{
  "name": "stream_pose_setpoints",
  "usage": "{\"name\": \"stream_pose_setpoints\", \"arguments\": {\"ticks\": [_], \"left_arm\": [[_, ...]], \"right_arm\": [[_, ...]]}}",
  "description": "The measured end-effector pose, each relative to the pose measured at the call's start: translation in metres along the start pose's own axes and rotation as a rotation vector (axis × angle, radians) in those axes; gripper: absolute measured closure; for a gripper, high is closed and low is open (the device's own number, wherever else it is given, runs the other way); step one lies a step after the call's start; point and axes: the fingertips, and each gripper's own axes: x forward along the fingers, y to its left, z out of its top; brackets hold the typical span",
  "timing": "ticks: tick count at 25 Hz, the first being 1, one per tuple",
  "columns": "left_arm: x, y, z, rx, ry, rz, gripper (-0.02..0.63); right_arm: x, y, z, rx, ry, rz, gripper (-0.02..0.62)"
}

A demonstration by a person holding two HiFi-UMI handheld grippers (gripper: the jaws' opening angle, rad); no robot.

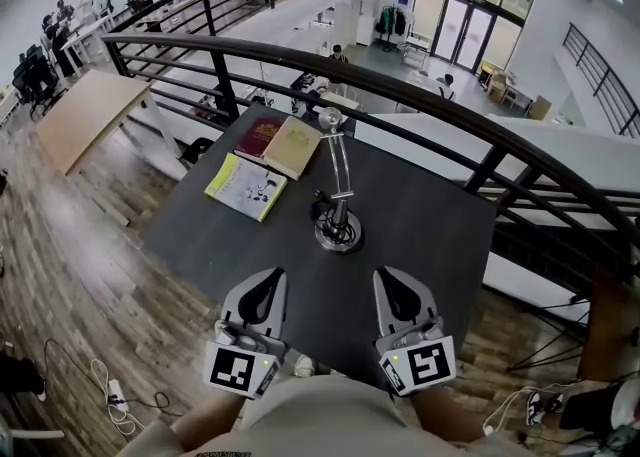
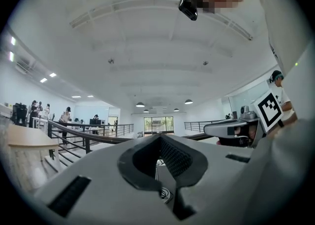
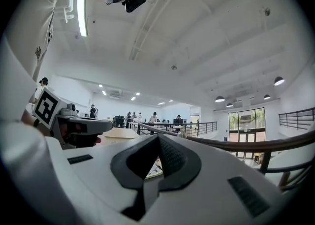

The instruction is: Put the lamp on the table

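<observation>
The lamp [image 1: 338, 200] stands in the middle of the dark table [image 1: 440, 235]. It is shiny silver, with a round base, a thin tall neck and a black cord bunched at the bottom. The left gripper [image 1: 268, 280] and right gripper [image 1: 388, 278] are both closed tight and hold nothing.

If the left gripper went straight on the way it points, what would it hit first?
Most likely the silver desk lamp with a round base: the left gripper sits at the near edge of the dark table, and the base shows dead ahead below its shut jaws. Height is unclear.
</observation>
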Motion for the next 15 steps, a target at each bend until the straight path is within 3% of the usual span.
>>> {"name": "stream_pose_setpoints", "arguments": {"ticks": [15], "left_arm": [[0.004, -0.006, -0.012, -0.007, 0.041, -0.028, 0.601]], "right_arm": [[0.007, -0.001, 0.002, 0.031, -0.003, 0.015, 0.597]]}}
